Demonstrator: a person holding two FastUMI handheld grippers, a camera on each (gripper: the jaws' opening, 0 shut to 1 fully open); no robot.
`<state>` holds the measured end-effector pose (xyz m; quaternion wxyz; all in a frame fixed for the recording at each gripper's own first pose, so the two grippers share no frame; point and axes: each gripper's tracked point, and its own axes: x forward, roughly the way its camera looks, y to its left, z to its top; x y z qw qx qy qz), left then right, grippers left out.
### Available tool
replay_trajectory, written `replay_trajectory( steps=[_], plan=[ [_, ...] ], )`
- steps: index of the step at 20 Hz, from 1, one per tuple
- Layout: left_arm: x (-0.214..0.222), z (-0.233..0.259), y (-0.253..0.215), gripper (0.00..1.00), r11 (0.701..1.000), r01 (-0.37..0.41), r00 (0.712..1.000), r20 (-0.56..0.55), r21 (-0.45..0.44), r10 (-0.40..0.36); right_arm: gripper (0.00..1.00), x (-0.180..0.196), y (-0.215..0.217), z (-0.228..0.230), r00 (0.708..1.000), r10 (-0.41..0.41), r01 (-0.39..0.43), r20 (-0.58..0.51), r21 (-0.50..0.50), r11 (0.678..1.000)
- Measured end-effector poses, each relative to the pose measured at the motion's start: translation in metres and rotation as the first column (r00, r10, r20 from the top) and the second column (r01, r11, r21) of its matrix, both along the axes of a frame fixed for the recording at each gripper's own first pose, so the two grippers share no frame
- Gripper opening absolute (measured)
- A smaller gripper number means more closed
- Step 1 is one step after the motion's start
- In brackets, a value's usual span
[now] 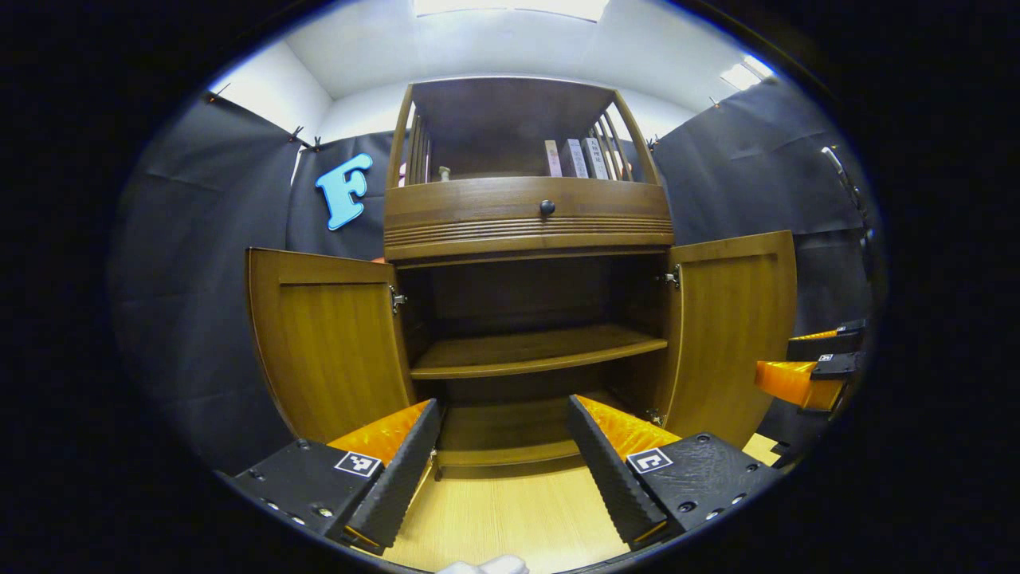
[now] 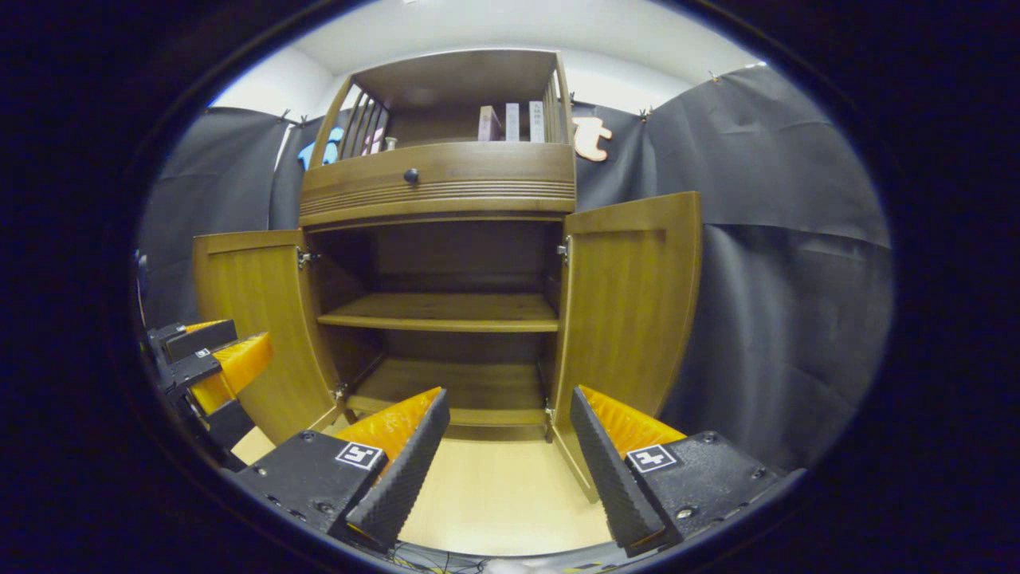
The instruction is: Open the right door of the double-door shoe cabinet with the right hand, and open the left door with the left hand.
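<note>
Black cloth walls on both sides, white ceiling w/ lights above, pale wood floor [image 1: 510, 510] under us. We face the shoe cabinet [image 1: 526, 215], standing on that floor against the back cloth.

Both doors swung wide. In the left gripper view the left door [image 1: 331, 343] stands out to the left, the right door [image 1: 729, 327] to the right; dark interior between, w/ one inner shelf [image 1: 534, 351] across the middle and a bottom board below. Above the doors: a drawer front w/ a round knob [image 1: 547, 207], then an open top shelf w/ a few books [image 1: 574, 158].

Left tool [image 1: 504, 458]: fingers spread apart, nothing between them, not touching the cabinet. It sits low, near the cabinet's base, aimed about at the centre opening; left door up and to its left, clear of it.

Right tool [image 2: 510, 454]: also spread wide, holding nothing. In the right gripper view the right door [image 2: 629, 303] is just above and right of its fingers, apart from them; door's lower edge near the right finger, contact not seen. Left door [image 2: 255, 311] farther off to the left.
</note>
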<state>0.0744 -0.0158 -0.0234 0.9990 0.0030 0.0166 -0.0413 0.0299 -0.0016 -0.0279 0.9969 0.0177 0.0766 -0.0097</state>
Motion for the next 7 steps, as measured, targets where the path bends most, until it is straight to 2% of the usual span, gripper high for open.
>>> replay_trajectory(
  steps=[1,3,4,6,7],
  plan=[
    [0.0013,0.0015,0.0010,0.96,1.000,-0.003,1.000,0.006,-0.003,0.003,0.96,0.0003,-0.0037,0.0006,1.000,-0.008,0.008,0.003,0.003,1.000],
    [0.0013,-0.0001,0.0011,0.96,1.000,-0.009,1.000,0.004,-0.019,0.009,0.96,0.0011,-0.0092,0.0018,1.000,-0.020,0.020,0.005,0.006,1.000],
    [0.0006,0.0004,0.0014,1.00,1.000,-0.013,1.000,0.002,-0.028,0.013,0.96,0.0013,-0.0113,0.0027,1.000,-0.023,0.023,0.008,0.009,1.000],
    [-0.0004,0.0020,0.0050,1.00,0.999,-0.024,1.000,0.006,-0.036,0.024,0.96,0.0029,-0.0134,0.0050,1.000,-0.025,0.025,0.012,0.013,1.000],
    [-0.0002,0.0032,0.0063,0.96,0.999,-0.029,1.000,0.008,-0.035,0.030,0.96,0.0043,-0.0130,0.0061,1.000,-0.023,0.023,0.013,0.014,1.000]
  ],
)
